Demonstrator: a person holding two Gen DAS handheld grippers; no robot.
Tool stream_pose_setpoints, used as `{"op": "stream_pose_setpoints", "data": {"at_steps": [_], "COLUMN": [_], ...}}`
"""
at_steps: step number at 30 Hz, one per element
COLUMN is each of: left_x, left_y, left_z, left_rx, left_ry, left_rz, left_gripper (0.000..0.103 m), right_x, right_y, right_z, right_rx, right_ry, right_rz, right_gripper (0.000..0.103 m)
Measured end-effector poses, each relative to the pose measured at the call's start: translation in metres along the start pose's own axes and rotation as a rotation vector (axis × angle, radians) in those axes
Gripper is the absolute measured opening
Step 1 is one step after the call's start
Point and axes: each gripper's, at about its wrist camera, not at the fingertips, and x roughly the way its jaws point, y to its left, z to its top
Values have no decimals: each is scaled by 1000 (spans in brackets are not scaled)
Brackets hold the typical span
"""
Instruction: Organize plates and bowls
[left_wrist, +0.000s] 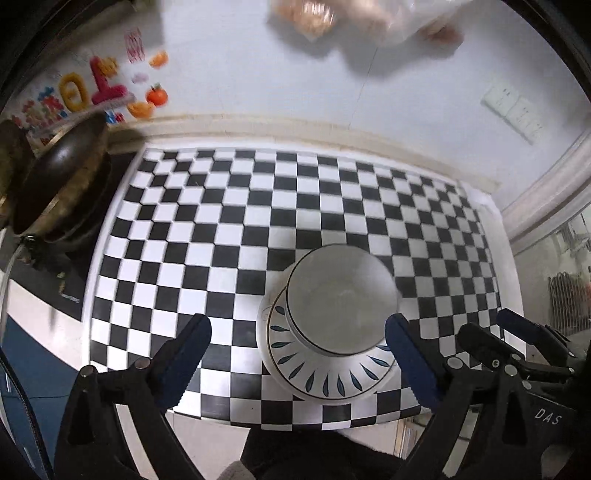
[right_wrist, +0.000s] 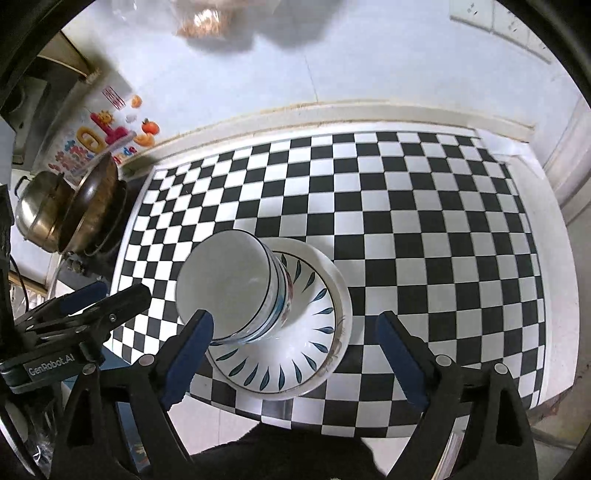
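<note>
Taking the checkered mat (right_wrist: 406, 206) as the landmark and reading left to right: off its left edge stand a dark wok (right_wrist: 96, 206) and, further left, a steel pot (right_wrist: 38, 210). On the mat's near edge, left of its middle, sits the stack: plates (right_wrist: 295, 354) with blue leaf marks on the bottom, and bowls (right_wrist: 229, 284) nested upright on them. I count at least two plates by their rims and about three bowls by the dark rim lines; the exact number is hard to tell. The left gripper (left_wrist: 297, 363) hangs above the stack's near side, jaws spread wide, holding nothing. The right gripper (right_wrist: 295, 356) is likewise released and empty, above the plates' near rim. The crockery looks glazed ceramic: stiff, heavy as a stack, slippery and liable to chip. Rims offer the best hold, probably with both grippers on opposite sides of the lowest plate.
</note>
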Motion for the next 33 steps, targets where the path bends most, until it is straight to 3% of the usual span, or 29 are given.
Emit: {"op": "stream_pose_setpoints", "data": {"at_steps": [11, 17, 25, 33], "left_x": [-121, -174, -219, -241], "left_y": [-21, -32, -34, -27], "left_z": [-63, -111, -164, -194], "left_rx": [11, 27, 26, -1], "left_ry": [-216, -290, -328, -342], "left_rz": [89, 127, 112, 113], "left_gripper": [96, 96, 96, 96], "right_x": [-140, -195, -255, -284], "right_y": [24, 36, 60, 78], "right_z": [-65, -113, -177, -213], "right_rx": [-91, -122, -157, -192], "right_ry": [-254, -305, -390, -421], "right_rz": [-36, -29, -59, -81], "right_gripper": [94, 94, 95, 95]}}
